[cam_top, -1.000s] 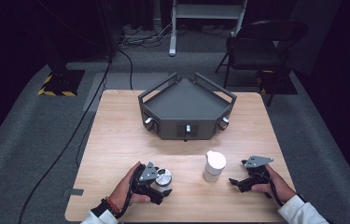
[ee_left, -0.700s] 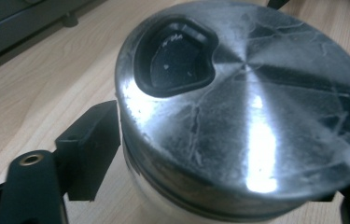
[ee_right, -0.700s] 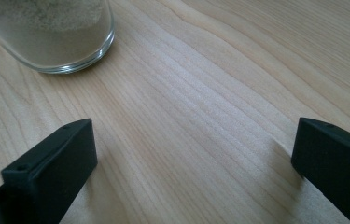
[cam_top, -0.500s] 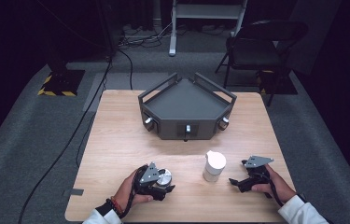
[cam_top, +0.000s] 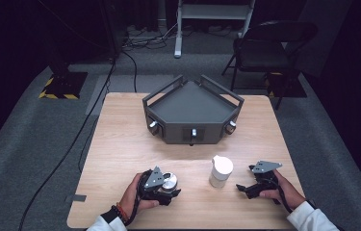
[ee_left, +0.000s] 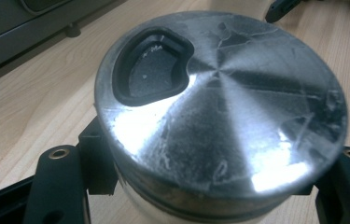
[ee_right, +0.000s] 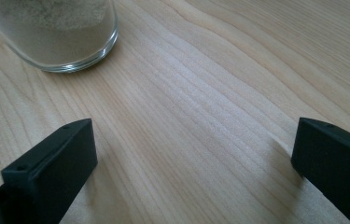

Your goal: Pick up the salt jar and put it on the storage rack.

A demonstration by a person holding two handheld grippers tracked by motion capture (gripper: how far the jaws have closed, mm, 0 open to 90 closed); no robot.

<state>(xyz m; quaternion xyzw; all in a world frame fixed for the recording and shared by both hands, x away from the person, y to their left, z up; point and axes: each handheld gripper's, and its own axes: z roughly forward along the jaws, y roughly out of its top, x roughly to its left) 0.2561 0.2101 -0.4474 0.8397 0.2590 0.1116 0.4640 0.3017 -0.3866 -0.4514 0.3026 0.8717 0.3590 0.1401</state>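
From the high view, a pale wooden table [cam_top: 120, 144] stands on grey carpet [cam_top: 24, 144] in a dark room, with a folding chair [cam_top: 264, 43] at about one o'clock beyond it and black cables [cam_top: 91, 120] trailing off at ten o'clock. A dark angular tray [cam_top: 192, 108] sits at the table's twelve o'clock side. At seven o'clock the left gripper [cam_top: 166, 185] clamps a round metal-lidded jar [cam_top: 169, 182], its jaws having just closed on it; at five o'clock the right gripper [cam_top: 245, 188] rests on the wood, a white-capped glass jar [cam_top: 220, 171] just beside it at nine o'clock. In the left gripper view, the scratched silver lid [ee_left: 219, 102] sits pinched between both black jaws. In the right gripper view, the jaws stand wide over bare wood grain [ee_right: 200, 116], the powder-filled glass at eleven o'clock.
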